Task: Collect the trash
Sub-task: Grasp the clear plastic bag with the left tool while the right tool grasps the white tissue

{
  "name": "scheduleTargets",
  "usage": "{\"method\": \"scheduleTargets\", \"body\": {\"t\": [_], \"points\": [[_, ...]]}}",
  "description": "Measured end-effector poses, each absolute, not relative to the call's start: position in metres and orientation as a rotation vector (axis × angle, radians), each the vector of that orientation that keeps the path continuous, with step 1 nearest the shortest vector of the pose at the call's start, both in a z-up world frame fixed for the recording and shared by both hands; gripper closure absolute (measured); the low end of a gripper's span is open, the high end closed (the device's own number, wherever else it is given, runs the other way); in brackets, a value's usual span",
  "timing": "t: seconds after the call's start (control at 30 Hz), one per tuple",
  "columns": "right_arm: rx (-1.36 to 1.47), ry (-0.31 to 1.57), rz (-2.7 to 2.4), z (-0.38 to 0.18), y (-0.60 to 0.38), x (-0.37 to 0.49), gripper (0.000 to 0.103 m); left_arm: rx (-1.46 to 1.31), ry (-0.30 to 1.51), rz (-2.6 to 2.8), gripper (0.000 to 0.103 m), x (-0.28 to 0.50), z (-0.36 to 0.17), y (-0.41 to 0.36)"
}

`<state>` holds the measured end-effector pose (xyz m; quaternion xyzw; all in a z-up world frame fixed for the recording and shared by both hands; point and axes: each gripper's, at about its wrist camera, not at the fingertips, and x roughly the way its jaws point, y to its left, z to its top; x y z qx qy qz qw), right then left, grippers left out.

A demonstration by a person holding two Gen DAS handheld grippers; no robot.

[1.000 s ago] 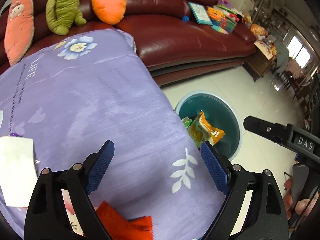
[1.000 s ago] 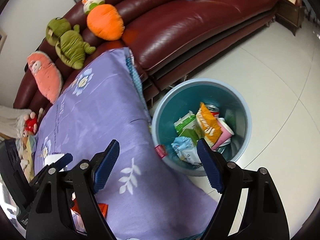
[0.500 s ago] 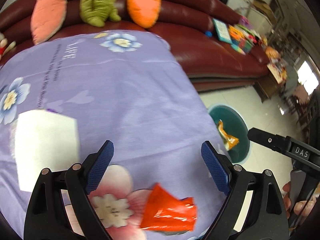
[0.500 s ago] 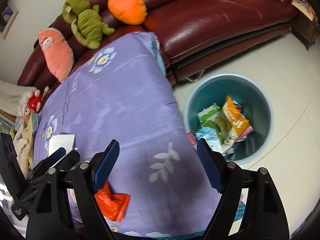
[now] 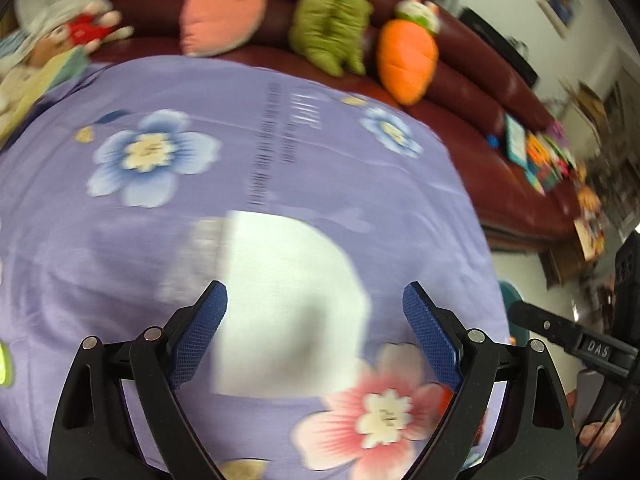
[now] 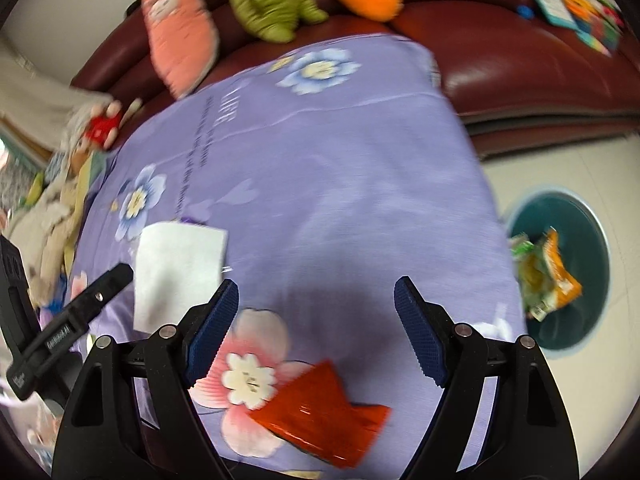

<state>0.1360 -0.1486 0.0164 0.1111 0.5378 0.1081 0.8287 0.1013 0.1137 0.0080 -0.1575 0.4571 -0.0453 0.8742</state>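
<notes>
Both grippers are hanging over the purple floral cloth (image 6: 360, 184) w/ jaws standing wide apart and nothing btwn the pads. Left gripper (image 5: 316, 332) is pointing down at a white napkin (image 5: 288, 300) lying flat on the cloth; the napkin is showing in the gap btwn its blue pads (image 5: 200, 336), not touching them as far as the blur lets me tell. Right gripper (image 6: 316, 328) is hovering over a pink flower print, w/ a red wrapper (image 6: 320, 412) lying crumpled on the cloth just below the gap, near the cloth's front edge. In the right wrist view the napkin (image 6: 176, 272) is sitting to the left of the wrapper, well apart from it. Teal trash bin (image 6: 596, 264) is standing on the pale floor beside the cloth's right edge, holding an orange snack bag (image 6: 556, 276) and other packets. Plush toys are lining the dark red sofa (image 6: 520, 52) behind the cloth.
</notes>
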Motion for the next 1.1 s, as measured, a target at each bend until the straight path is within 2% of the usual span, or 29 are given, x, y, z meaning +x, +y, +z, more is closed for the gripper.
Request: {"method": "scheduleTargets", "body": {"t": [0.33, 0.77, 0.83, 0.9, 0.93, 1.0, 1.1], "points": [[0.107, 1.206, 0.398, -0.002, -0.043, 0.158, 0.026, -0.473, 0.988, 0.072, 0.011, 0.094, -0.027, 0.214], [0.038, 1.237, 0.456, -0.043, 0.024, 0.177, 0.026, -0.446, 1.042, 0.101, 0.011, 0.095, -0.049, 0.239], [0.027, 1.218, 0.465, -0.041, 0.025, 0.175, 0.031, -0.445, 1.045, 0.098, 0.011, 0.096, -0.051, 0.239], [0.016, 1.207, 0.472, -0.039, 0.024, 0.175, 0.046, -0.443, 1.049, 0.093, 0.011, 0.098, -0.052, 0.237], [0.018, 1.205, 0.474, -0.037, 0.023, 0.175, 0.048, -0.444, 1.052, 0.089, 0.011, 0.098, -0.053, 0.235], [0.024, 1.201, 0.477, -0.034, 0.02, 0.174, 0.06, -0.446, 1.053, 0.084, 0.011, 0.099, -0.054, 0.233], [0.037, 1.19, 0.474, -0.028, 0.012, 0.172, 0.071, -0.444, 1.056, 0.078, 0.011, 0.098, -0.054, 0.23]]}}
